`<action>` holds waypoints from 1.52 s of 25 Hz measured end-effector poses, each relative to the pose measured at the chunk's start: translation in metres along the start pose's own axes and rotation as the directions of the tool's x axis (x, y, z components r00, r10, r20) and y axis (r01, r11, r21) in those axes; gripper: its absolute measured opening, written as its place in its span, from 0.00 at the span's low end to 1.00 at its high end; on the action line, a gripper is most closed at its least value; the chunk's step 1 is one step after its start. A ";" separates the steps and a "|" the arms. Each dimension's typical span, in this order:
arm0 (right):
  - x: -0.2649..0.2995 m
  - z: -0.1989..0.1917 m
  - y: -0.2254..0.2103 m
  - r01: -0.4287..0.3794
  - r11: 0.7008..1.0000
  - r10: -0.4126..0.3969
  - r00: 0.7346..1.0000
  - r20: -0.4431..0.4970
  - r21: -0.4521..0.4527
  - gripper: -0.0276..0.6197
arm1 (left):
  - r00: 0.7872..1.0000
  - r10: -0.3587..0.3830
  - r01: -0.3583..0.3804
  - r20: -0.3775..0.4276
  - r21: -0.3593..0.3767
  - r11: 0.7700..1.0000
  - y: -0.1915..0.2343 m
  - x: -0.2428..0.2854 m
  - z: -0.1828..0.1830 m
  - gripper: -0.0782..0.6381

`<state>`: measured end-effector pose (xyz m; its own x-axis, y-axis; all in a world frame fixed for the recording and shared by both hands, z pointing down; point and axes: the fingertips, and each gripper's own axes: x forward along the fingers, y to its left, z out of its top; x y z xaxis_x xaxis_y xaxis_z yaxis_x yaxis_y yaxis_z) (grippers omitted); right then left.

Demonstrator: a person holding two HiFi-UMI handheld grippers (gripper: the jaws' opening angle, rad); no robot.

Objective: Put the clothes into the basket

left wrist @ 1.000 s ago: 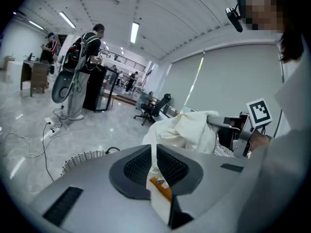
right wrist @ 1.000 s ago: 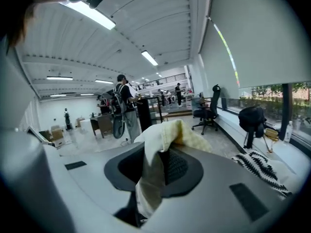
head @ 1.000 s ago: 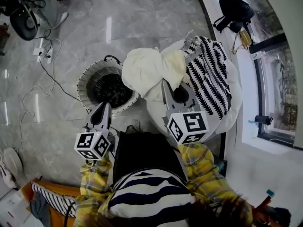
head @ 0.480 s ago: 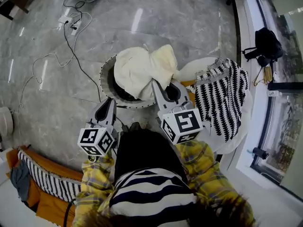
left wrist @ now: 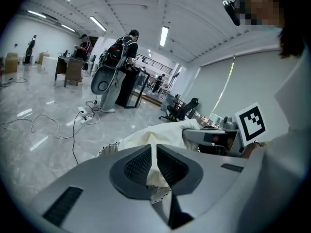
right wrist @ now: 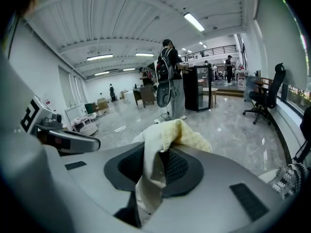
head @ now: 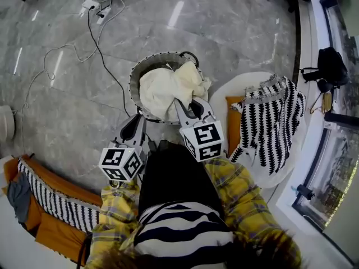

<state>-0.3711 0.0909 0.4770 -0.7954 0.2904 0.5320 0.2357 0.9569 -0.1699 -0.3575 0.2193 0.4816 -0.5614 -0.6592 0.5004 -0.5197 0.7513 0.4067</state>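
Left claw and right claw are both pinching cream garment. It is now sinking into basket, no more hanging beside it. Striped garment is waiting.

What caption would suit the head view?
Left gripper and right gripper hold a cream garment over the basket.

Polished grey marble floor, woven basket standing on it, black cable trailing from a power strip, round white table beside the basket
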 end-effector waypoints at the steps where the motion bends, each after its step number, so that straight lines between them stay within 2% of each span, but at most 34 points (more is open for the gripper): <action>1: 0.006 -0.008 0.001 -0.003 1.000 0.003 1.000 -0.025 -0.005 0.18 | 1.000 -0.001 0.001 -0.005 -0.003 1.000 0.001 0.001 -0.003 0.17; 6: 0.028 -0.050 0.008 -0.009 0.996 -0.007 0.983 -0.182 -0.090 0.20 | 1.000 -0.003 0.003 -0.025 -0.004 1.000 0.006 0.004 -0.011 0.17; 8: 0.033 -0.066 0.008 0.009 0.989 -0.045 0.970 -0.239 -0.151 0.29 | 1.000 0.001 -0.001 -0.031 -0.004 1.000 0.009 0.004 -0.013 0.17; 11: 0.031 -0.066 0.005 0.042 0.979 -0.084 0.974 -0.209 -0.199 0.39 | 1.000 0.004 -0.005 -0.029 -0.008 1.000 0.012 0.004 -0.014 0.17; 21: 0.008 -0.062 0.000 0.076 0.991 -0.094 0.982 -0.166 -0.114 0.38 | 0.998 -0.037 0.037 -0.043 0.004 0.999 0.000 0.002 -0.020 0.17; 27: -0.021 -0.054 -0.012 0.148 0.988 -0.151 0.982 -0.112 -0.032 0.38 | 0.990 -0.116 0.119 -0.075 0.047 0.992 -0.024 0.013 -0.014 0.17; 30: -0.044 -0.046 -0.024 0.206 0.978 -0.204 0.976 -0.072 0.019 0.38 | 0.980 -0.173 0.182 -0.096 0.084 0.980 -0.047 0.021 -0.007 0.17; 33: -0.076 -0.041 -0.041 0.278 0.957 -0.276 0.961 -0.033 0.087 0.38 | 0.962 -0.243 0.260 -0.128 0.136 0.956 -0.079 0.032 -0.003 0.17; 38: -0.145 -0.052 -0.074 0.435 0.883 -0.443 0.896 0.006 0.177 0.38 | 0.905 -0.377 0.414 -0.197 0.207 0.886 -0.145 0.050 -0.005 0.17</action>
<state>-0.2437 -0.0217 0.4559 -0.8209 -0.1637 0.5471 -0.2368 0.9694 -0.0654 -0.3072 0.0775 0.4514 -0.1852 -0.8733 0.4505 -0.8264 0.3865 0.4095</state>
